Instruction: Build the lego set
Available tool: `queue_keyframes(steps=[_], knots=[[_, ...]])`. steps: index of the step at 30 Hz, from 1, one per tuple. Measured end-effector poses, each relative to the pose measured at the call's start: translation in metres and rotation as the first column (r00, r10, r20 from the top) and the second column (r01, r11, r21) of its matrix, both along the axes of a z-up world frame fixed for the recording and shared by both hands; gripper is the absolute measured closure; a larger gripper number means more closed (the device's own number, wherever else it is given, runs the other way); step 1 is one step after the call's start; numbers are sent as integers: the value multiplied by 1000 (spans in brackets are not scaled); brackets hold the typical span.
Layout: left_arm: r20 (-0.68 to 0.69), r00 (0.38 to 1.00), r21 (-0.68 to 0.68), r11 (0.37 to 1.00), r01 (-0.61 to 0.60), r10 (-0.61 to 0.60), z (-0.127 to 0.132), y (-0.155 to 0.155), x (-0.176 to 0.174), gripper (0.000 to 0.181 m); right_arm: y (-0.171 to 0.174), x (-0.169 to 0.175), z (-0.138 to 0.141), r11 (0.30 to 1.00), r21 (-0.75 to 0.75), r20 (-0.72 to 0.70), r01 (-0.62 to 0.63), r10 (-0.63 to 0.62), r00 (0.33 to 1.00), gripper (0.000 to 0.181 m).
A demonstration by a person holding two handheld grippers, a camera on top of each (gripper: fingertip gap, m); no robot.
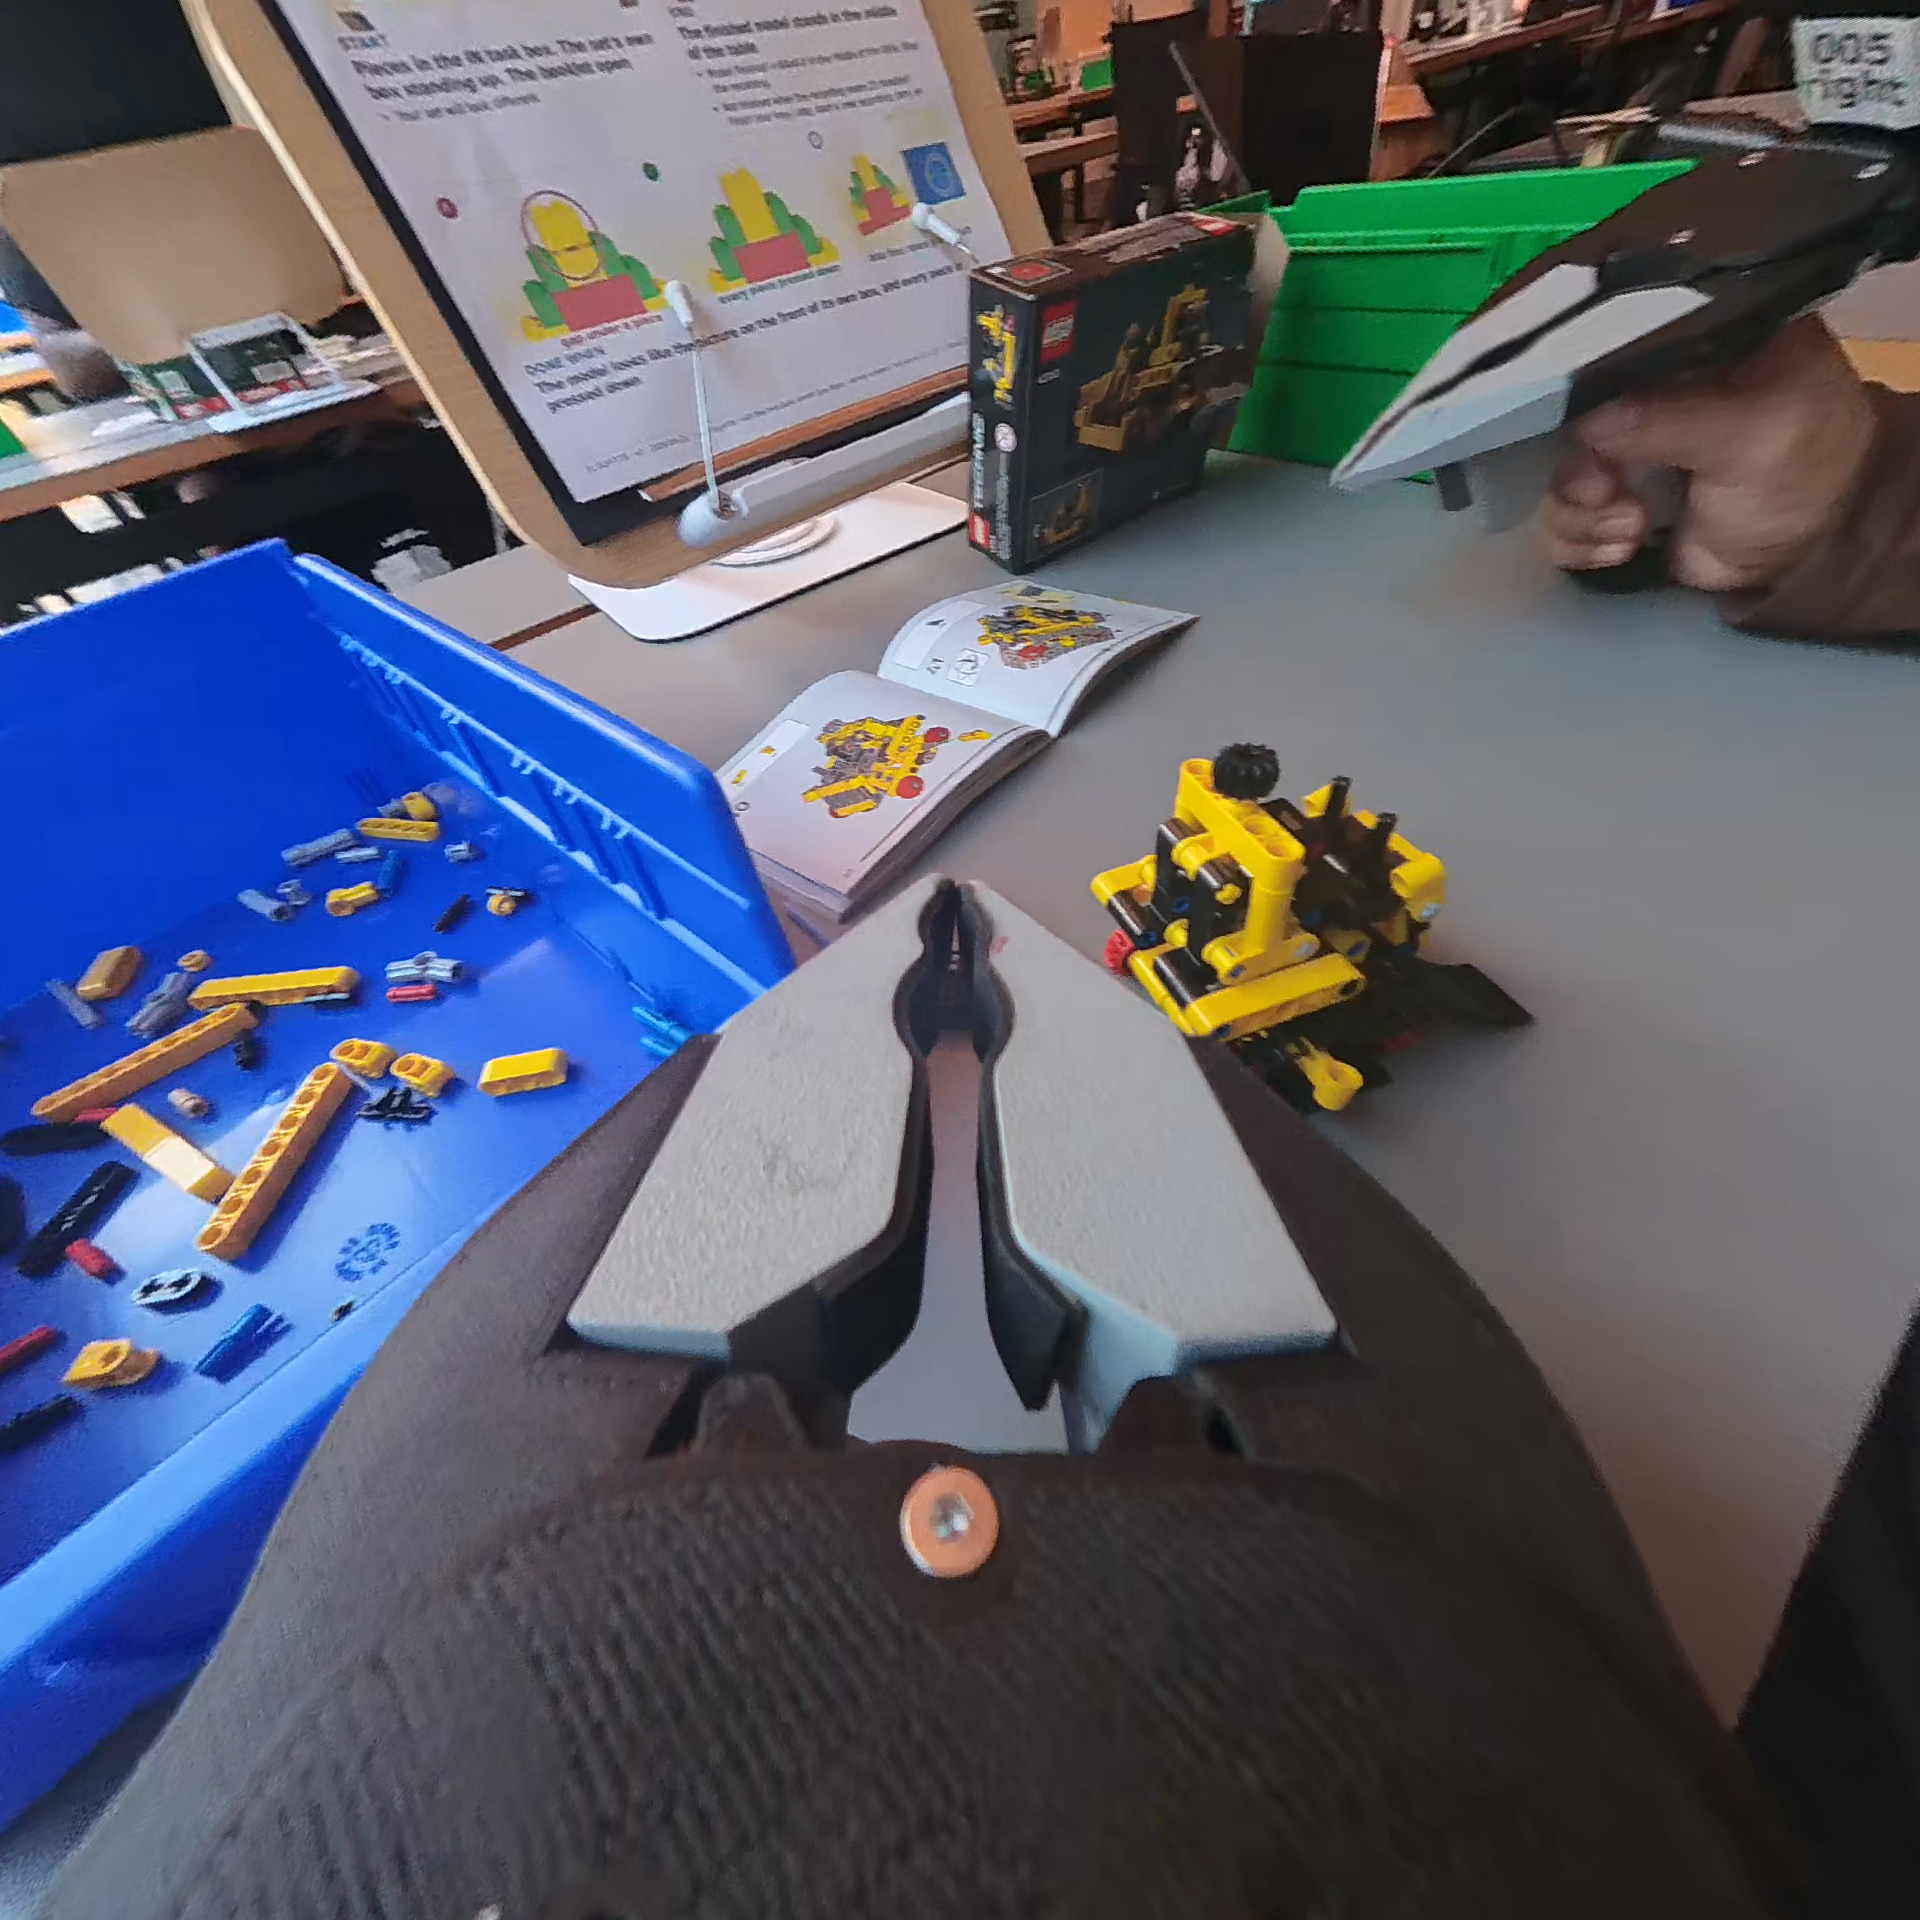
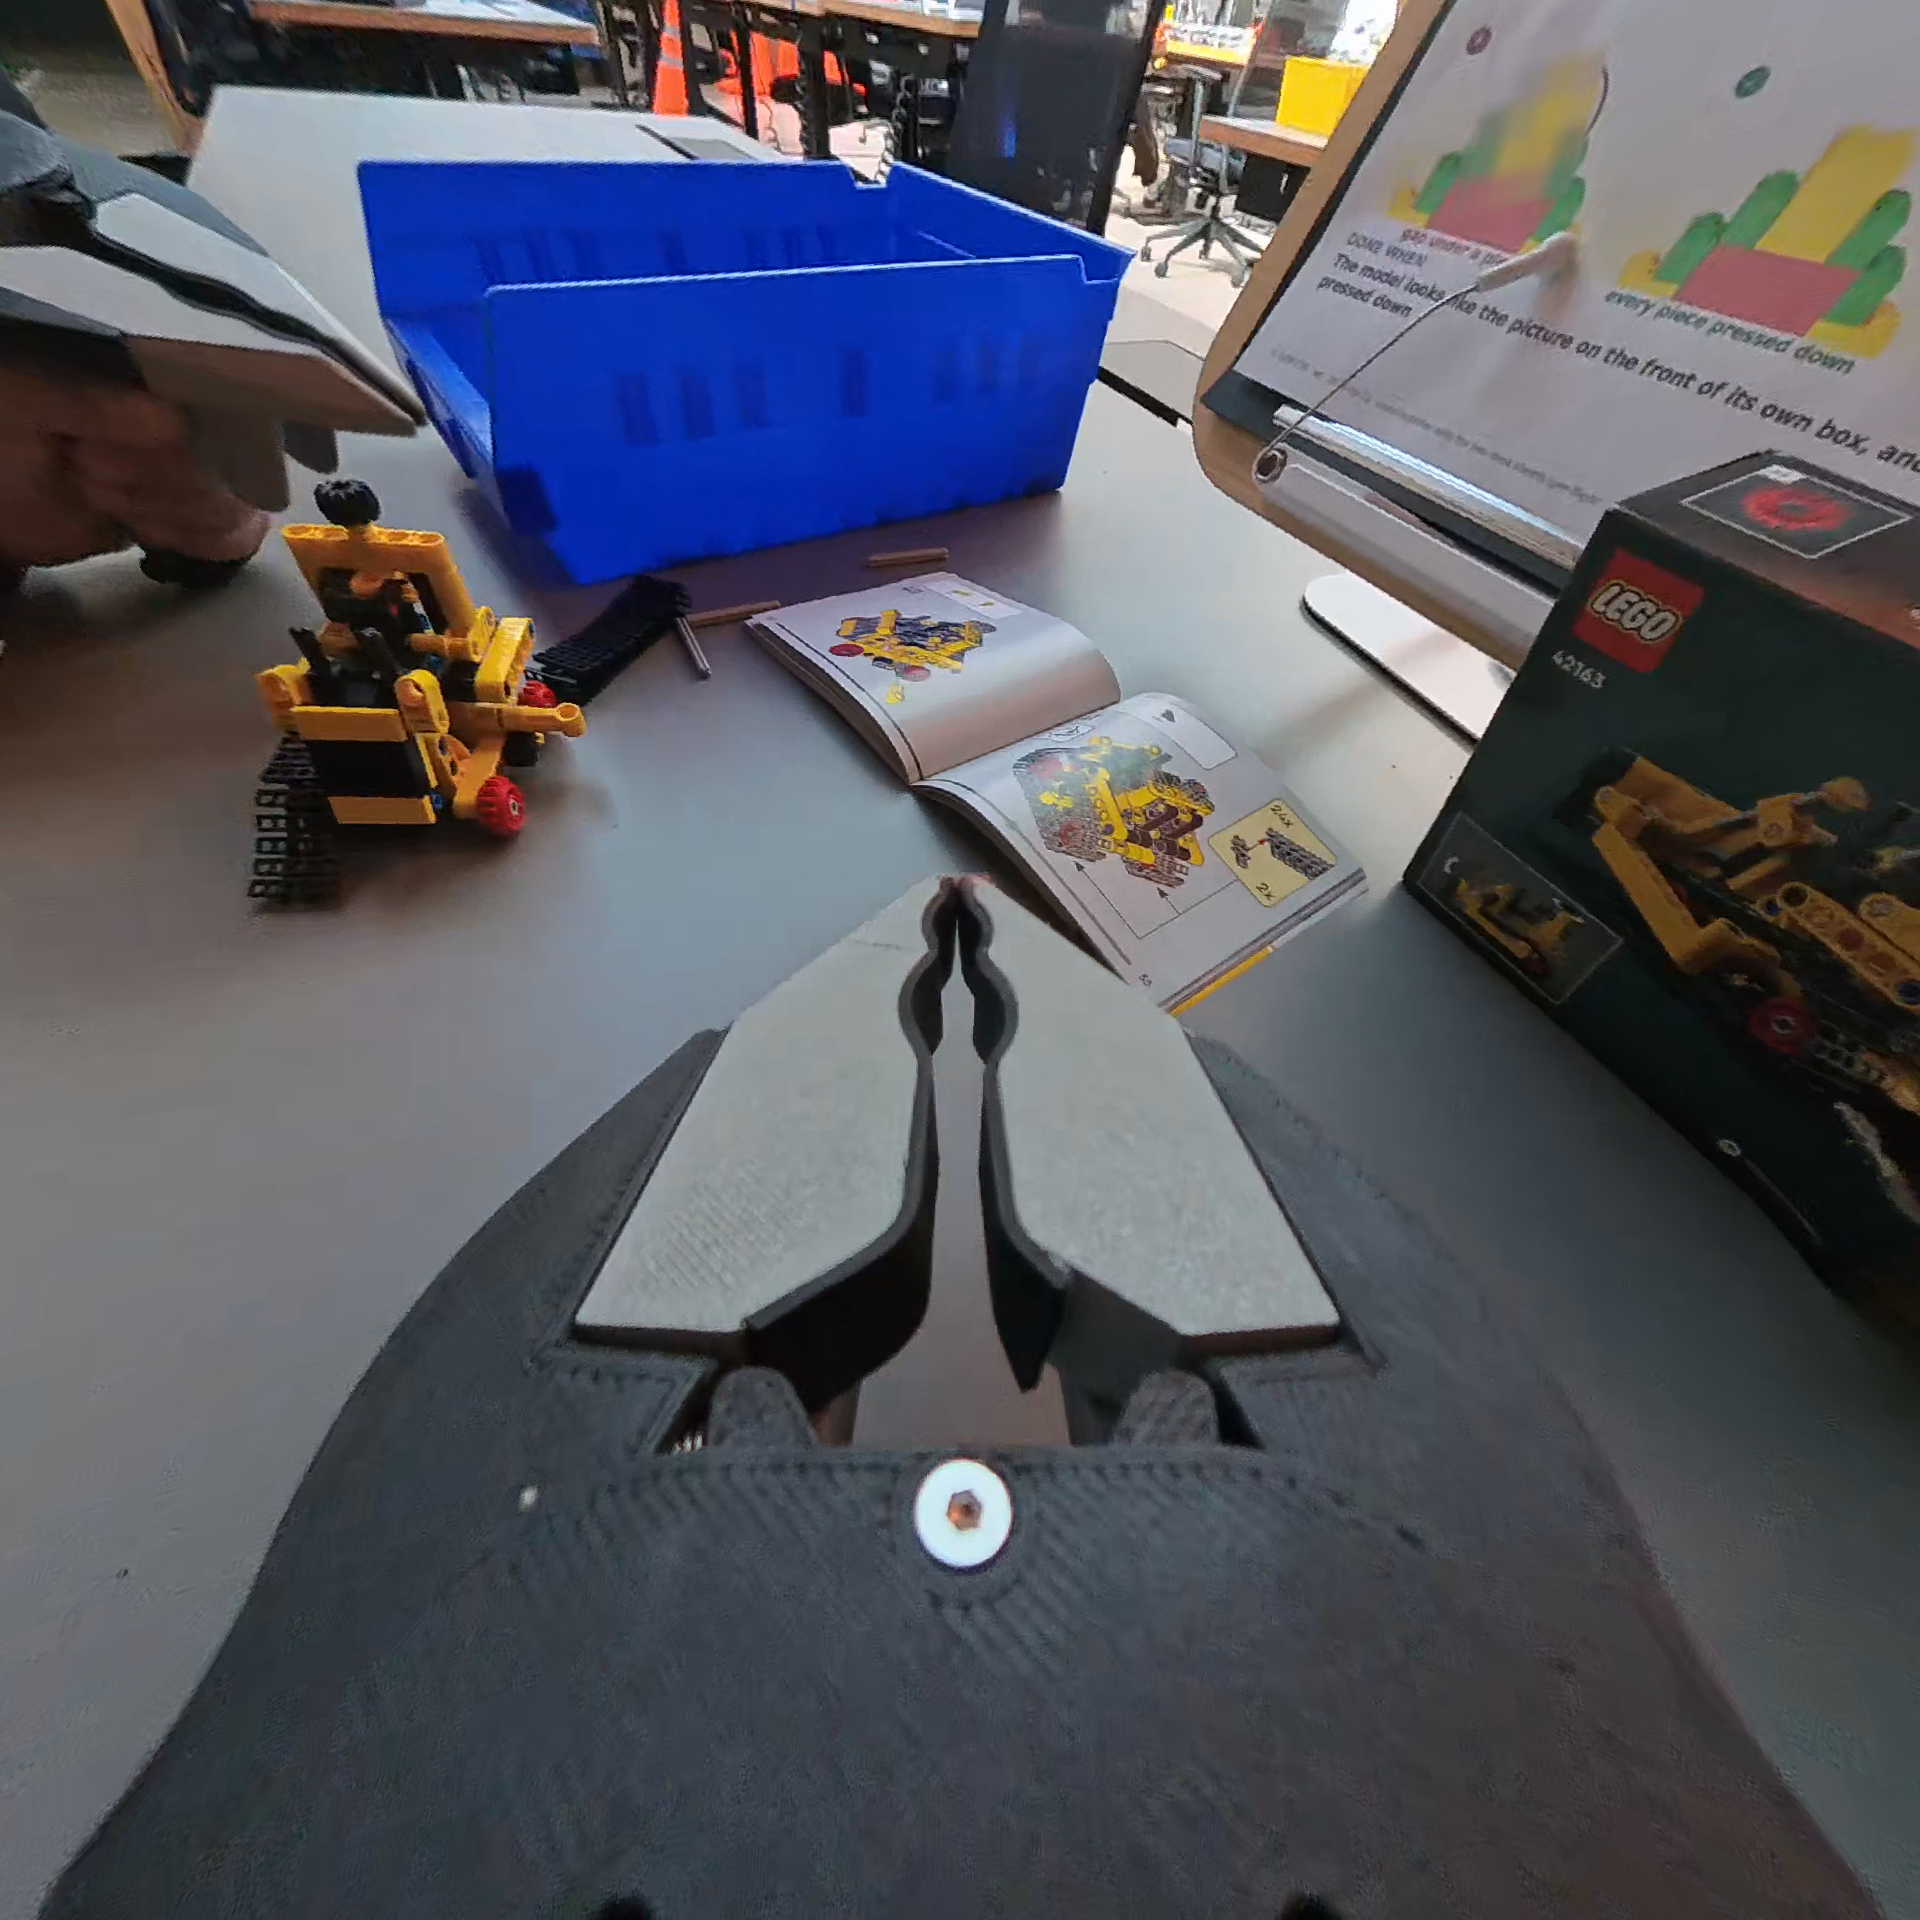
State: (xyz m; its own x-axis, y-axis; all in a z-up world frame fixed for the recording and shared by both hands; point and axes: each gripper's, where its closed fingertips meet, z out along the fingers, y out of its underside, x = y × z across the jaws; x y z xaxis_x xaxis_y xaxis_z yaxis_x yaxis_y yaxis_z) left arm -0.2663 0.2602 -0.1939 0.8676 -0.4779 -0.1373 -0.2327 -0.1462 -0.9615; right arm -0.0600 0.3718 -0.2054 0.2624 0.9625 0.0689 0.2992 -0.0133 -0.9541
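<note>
Presently my left gripper (image 1: 954,896) pinches a small black piece; my right gripper (image 2: 961,885) is pressed together, empty. Mid-desk (image 2: 312,1143) stands the yellow-and-black bulldozer model (image 2: 400,686), an open instruction booklet (image 2: 1049,758) beside it, a branded set box (image 2: 1704,831) near the far edge.

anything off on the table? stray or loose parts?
Yes. A black track strip and three thin brown rods lie loose on the table between the blue bin and the booklet. Another track trails loose from the yellow model, unwrapped.
</note>
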Motion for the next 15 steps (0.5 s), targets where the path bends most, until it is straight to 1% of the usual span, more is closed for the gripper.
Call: queue_keyframes(steps=[2, 5, 8, 12, 15], knots=[[1, 999, -2, 999, 35, -35, 0, -4, 6, 181, 1, -2, -3, 1000, -20, 10, -10, 10, 1000, 181], [-29, 999, -1, 999, 42, -42, -2, -5, 9, 181, 6, -8, -2, 999, -37, -2, -39, 39, 999, 180], [-51, 996, -16, 998, 68, -68, -6, -6, 14, 181, 14, -17, 0, 998, -21, -9, -67, 67, 998, 179], [3, 993, -19, 993, 114, -114, -2, -9, 16, 181, 14, -36, -3, 988, 25, 31, -149, 149, 988, 178], [51, 990, 28, 992, 127, -128, 7, -14, 13, 181, 5, -48, -5, 972, 12, 40, -236, 235, 971, 177]])
